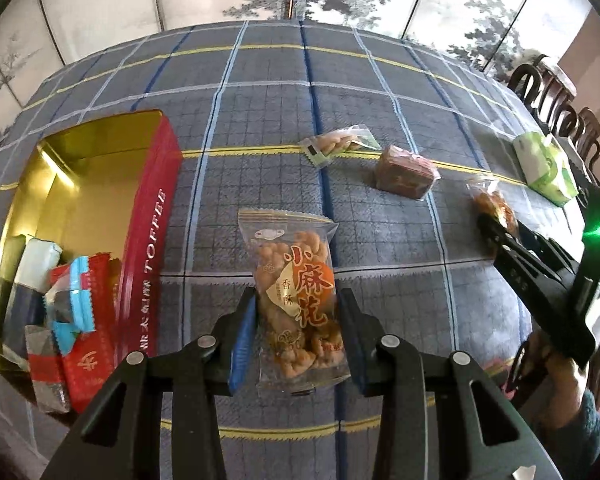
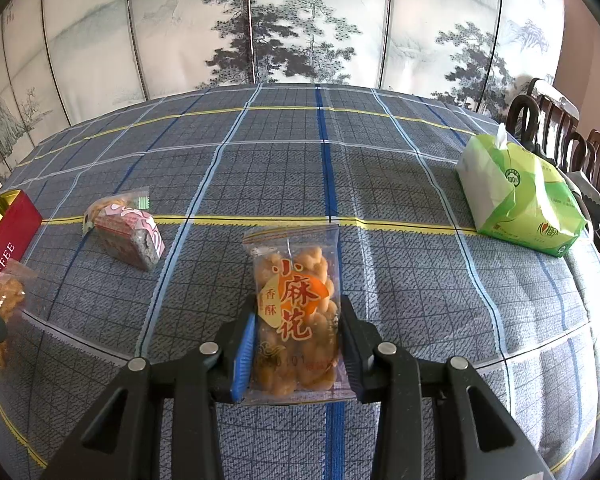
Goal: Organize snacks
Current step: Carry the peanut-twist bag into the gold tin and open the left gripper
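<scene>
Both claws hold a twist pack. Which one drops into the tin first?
Left. The left claw grips a fried dough twist pack right beside the open red toffee tin. The right claw, with its own twist pack, sits farther away across the table.

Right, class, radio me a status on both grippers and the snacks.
Left gripper shut on twist-snack packet; right gripper shut on second packet. Toffee tin open, part-filled. Two snacks still loose; path clear.

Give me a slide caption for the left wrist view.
Left gripper clamps a fried-twist snack packet beside the open red toffee tin, already partly filled.
</scene>
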